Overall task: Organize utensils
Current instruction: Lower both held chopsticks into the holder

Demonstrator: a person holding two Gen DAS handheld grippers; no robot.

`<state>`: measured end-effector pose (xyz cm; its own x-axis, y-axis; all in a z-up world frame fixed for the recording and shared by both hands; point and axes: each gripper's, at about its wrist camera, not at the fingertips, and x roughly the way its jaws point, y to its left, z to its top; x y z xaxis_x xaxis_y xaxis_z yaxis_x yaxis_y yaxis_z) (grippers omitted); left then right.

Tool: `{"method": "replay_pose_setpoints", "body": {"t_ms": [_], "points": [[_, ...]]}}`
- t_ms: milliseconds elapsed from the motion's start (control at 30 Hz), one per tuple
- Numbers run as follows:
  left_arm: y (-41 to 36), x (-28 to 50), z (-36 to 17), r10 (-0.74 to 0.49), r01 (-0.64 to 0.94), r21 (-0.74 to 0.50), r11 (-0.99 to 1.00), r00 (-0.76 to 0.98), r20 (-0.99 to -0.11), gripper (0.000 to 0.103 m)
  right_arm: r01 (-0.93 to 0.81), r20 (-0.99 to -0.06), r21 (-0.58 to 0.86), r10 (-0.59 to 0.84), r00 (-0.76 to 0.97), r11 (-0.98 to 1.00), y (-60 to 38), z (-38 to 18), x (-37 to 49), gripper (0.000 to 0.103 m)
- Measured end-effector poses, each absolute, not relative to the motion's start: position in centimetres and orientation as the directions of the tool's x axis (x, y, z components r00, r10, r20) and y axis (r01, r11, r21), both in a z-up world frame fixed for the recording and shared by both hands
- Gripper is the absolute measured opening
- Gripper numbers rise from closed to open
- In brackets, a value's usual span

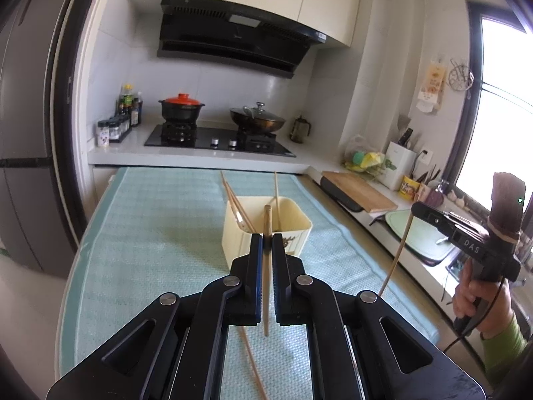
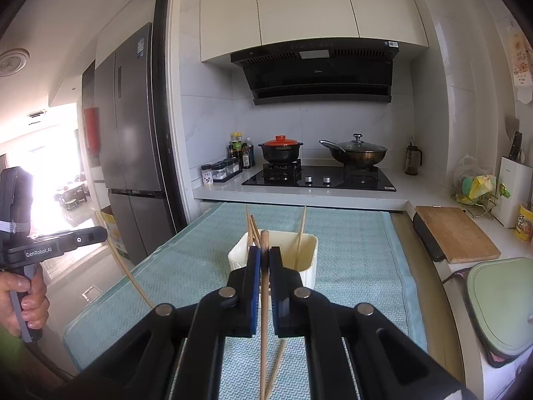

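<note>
The left gripper [image 1: 266,238] has its fingers [image 1: 255,260] closed tight on a single wooden chopstick [image 1: 266,266], which stands nearly upright between the blue pads, its top poking just above the tips and its lower end hanging below them over the cloth. The right gripper [image 2: 265,256] is closed the same way on another chopstick [image 2: 264,300], also close to upright, with its blunt end just above the fingertips.

From each wrist camera the other gripper shows at the edge of the view, held by a hand: the right hand [image 1: 479,300] in a green sleeve at the far right of the left view, the left hand [image 2: 23,300] at the far left of the right view. In both side views the long thin chopstick slants down from the closed tips.

Straight ahead of both grippers stands a cream square holder [image 1: 266,230], on a pale teal cloth [image 1: 150,233] that covers the counter. Three chopsticks already lean inside it: a pair [image 1: 233,200] against the left wall and one [image 1: 275,186] near the back. One more loose chopstick [image 1: 251,363] lies on the cloth below the left gripper.

Behind the cloth is a black stove [image 1: 216,140] with a red-lidded pot [image 1: 181,106] and a lidded wok [image 1: 258,118]. A wooden cutting board [image 1: 359,190] lies to the right.
</note>
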<state>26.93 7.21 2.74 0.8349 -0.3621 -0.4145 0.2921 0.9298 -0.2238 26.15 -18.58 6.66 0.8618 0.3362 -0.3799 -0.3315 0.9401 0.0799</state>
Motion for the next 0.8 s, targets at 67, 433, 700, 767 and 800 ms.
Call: {"method": "replay_pose_setpoints", "body": {"t_ms": [67,433,700,767,800], "points": [[7.2,27.1,3.2,-0.365,0.296,-0.225,0.928,0.838,-0.405,0.003,-0.331,-0.372,0.080,0.336,0.865,0.940,-18.6,6.8,26.4,0.005],[7.1,30.2,7.8,-0.384,0.326,-0.217,0.920,0.859,-0.338,0.003,-0.345,-0.339,0.048,0.341,0.877,0.937,-17.6,8.7,29.4,0.005],[5.1,35.7,11.0,-0.412,0.363,-0.203,0.909,0.851,-0.326,0.003,-0.348,-0.299,0.039,0.344,0.890,0.937,-16.1,11.5,34.4,0.005],[4.2,37.1,11.6,-0.401,0.360,-0.180,0.915,0.855,-0.328,0.003,-0.341,-0.279,0.036,0.337,0.899,0.939,-15.7,12.2,35.8,0.005],[3.8,37.9,11.8,-0.399,0.361,-0.173,0.916,0.855,-0.330,0.003,-0.338,-0.268,0.030,0.333,0.904,0.941,-15.5,12.5,36.5,0.005]]}}
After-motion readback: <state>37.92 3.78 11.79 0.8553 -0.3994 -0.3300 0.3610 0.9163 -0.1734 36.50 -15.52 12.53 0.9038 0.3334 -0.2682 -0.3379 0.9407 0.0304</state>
